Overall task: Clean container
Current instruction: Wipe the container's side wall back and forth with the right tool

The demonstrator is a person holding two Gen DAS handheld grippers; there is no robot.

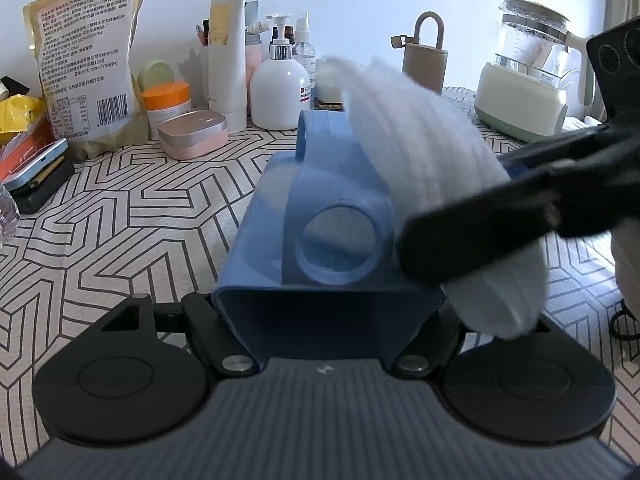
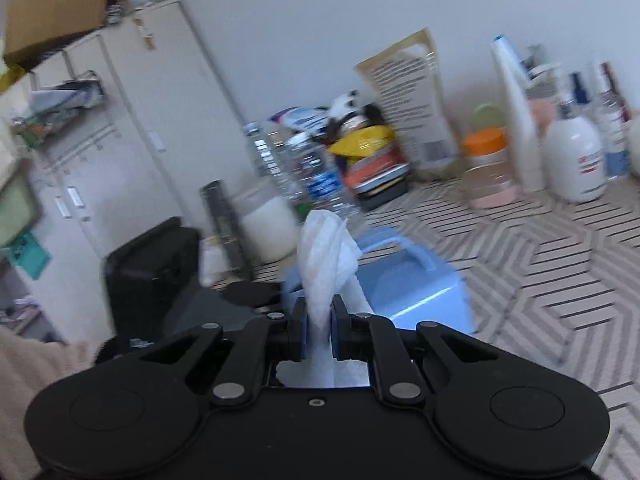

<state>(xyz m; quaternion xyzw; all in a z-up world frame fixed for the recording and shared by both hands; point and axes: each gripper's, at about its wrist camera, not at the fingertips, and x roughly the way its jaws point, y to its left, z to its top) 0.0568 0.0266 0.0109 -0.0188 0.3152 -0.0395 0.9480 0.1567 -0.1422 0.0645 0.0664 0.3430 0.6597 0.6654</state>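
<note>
Left gripper [image 1: 332, 312]: clamped on the blue container [image 1: 320, 216], fingers pressed to its sides at the near end.
Right gripper [image 2: 319, 334]: pinched together on a white wipe [image 2: 326, 256].
Container: lies on the patterned tablecloth [image 1: 120, 216], its handle at 12 o'clock.
Wipe: blurred, against the container's top, toward 2 o'clock in the left wrist view.
Background: white pump bottle [image 1: 281, 92], glass kettle [image 1: 528, 76].

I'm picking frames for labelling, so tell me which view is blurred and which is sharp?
Left wrist view: background sharp, blue container crisp, only the white wipe smeared. Right wrist view: blurred throughout, bottles and tablecloth streaked; right gripper stays fairly clear.
</note>
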